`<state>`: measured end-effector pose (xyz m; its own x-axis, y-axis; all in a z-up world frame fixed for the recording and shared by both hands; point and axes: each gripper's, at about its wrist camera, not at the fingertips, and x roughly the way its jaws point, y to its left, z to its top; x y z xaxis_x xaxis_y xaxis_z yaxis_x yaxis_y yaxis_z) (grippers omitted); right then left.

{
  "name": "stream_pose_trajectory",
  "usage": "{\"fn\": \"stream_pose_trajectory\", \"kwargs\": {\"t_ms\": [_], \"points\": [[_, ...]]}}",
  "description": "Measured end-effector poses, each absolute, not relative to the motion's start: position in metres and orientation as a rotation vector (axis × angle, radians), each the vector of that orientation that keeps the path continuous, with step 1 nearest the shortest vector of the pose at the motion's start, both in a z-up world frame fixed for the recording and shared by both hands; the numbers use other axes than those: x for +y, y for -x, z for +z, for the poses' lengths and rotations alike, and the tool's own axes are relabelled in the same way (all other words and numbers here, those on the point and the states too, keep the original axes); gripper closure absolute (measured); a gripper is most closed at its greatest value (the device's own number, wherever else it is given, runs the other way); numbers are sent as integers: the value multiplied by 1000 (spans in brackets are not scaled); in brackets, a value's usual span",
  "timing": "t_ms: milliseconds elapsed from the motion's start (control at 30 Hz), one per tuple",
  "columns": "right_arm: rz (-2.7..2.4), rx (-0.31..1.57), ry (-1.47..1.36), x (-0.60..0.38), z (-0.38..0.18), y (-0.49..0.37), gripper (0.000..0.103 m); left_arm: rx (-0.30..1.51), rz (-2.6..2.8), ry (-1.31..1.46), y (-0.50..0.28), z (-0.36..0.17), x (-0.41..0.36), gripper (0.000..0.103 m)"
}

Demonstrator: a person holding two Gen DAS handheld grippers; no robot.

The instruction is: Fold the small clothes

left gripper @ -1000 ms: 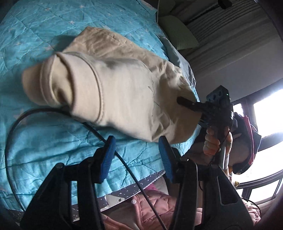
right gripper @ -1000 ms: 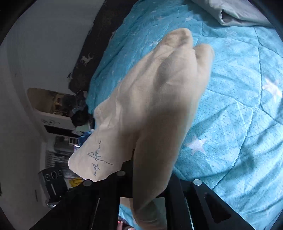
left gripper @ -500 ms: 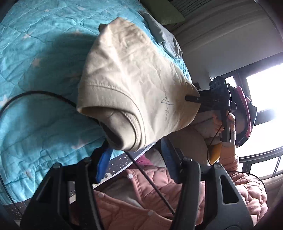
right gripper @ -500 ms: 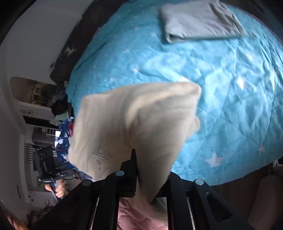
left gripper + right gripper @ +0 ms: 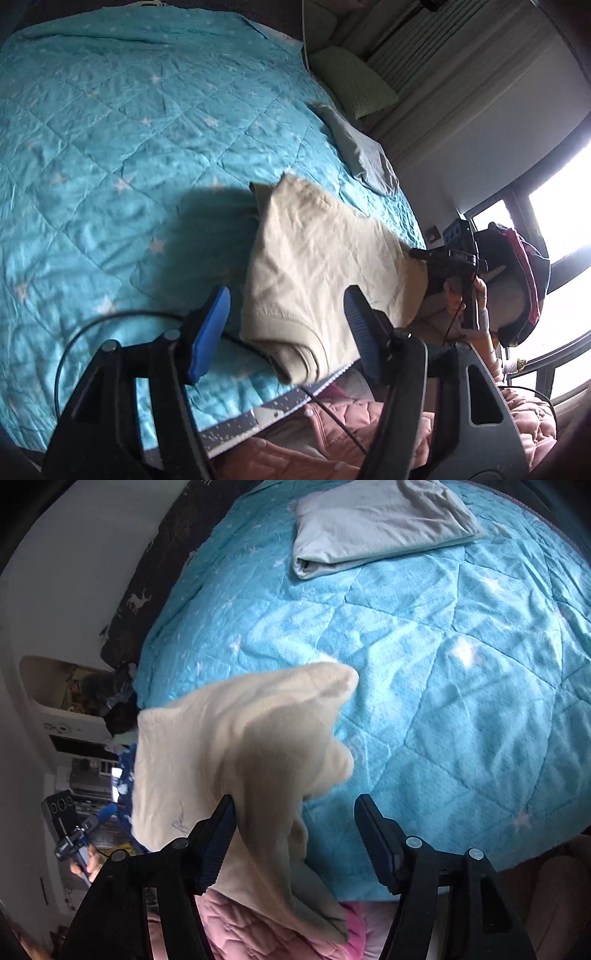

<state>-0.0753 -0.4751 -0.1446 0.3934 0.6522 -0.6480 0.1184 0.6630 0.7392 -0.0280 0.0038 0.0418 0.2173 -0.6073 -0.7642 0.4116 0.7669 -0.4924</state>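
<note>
the cream garment (image 5: 325, 266) lies bunched near the near edge of the turquoise star-print quilt (image 5: 110, 147), its ribbed cuff end (image 5: 295, 354) folded under at about 6 o'clock in the left wrist view. the left gripper (image 5: 288, 328) hangs above that cuff end, jaws opening, with blue pads spread to either side of the cloth: the left pad (image 5: 208, 332) sits at 7 o'clock and is clear of the fabric, while the right pad (image 5: 364, 343) at 5 o'clock overlaps the cloth's edge in the picture, and contact there cannot be told. a black cable (image 5: 110, 317) loops across the quilt below the left pad.

in the right wrist view, the right gripper (image 5: 295, 834) has its jaws opening too. the same garment (image 5: 236, 753) drapes from the picture's centre down past 6 o'clock, passing between the fingers; it rests against the left finger (image 5: 218, 842) and stands well apart from the right finger (image 5: 376, 842), so nothing is pinched. a small scribbled mark (image 5: 179, 814) shows on the cloth near 8 o'clock.

a folded grey garment (image 5: 373, 520) lies flat on the quilt at 12 o'clock in that view, well apart from the cream one. a pink quilted jacket (image 5: 332, 435) on the person fills the bottom of both views. the other gripper (image 5: 450, 251) shows at 3 o'clock in the left view, just beside the cream cloth's far corner.
</note>
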Motion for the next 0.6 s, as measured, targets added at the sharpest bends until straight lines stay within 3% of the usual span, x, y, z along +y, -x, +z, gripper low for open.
{"fn": "stream_pose_trajectory", "kwargs": {"t_ms": [333,467,533,567,600], "points": [[542,1105,-1157,-493,-196,28,30,1404,-679,158,-71,-46,-70,38],[615,1081,-1149,-481,-190,9,29,1468,-698,166,-82,-71,-87,38],[615,1076,-1084,-467,-180,2,49,1455,-730,179,-81,-73,-93,39],[615,1076,-1050,-459,-177,0,75,1440,-757,173,-79,-71,-101,57],[615,1074,-1010,-451,-170,-4,85,1439,-778,160,-76,-69,-106,74]]}}
